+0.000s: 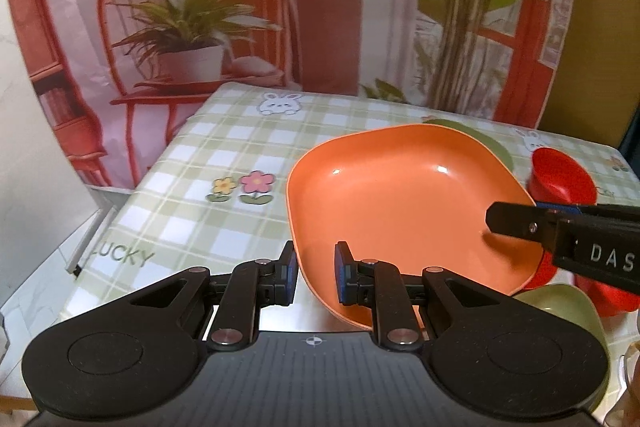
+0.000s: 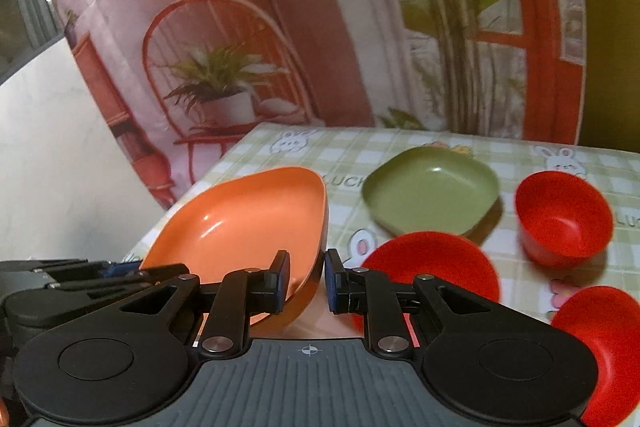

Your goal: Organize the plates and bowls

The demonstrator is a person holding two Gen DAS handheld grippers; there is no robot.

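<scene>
An orange square plate [image 1: 400, 203] is lifted and tilted above the checked tablecloth. My left gripper [image 1: 316, 273] straddles its near-left rim with a gap still between the pads. My right gripper [image 2: 306, 277] straddles the opposite rim of the orange plate [image 2: 244, 223], one pad inside and one outside, also with a gap; it also shows in the left wrist view [image 1: 560, 235]. A green square plate [image 2: 432, 195] lies on the table behind. Three red bowls [image 2: 564, 215] [image 2: 432, 267] [image 2: 600, 343] stand to the right.
A green bowl [image 1: 560, 311] sits near the table's front right in the left wrist view. The tablecloth [image 1: 224, 147] ends at the left edge, with white floor beyond. A printed backdrop hangs behind the table.
</scene>
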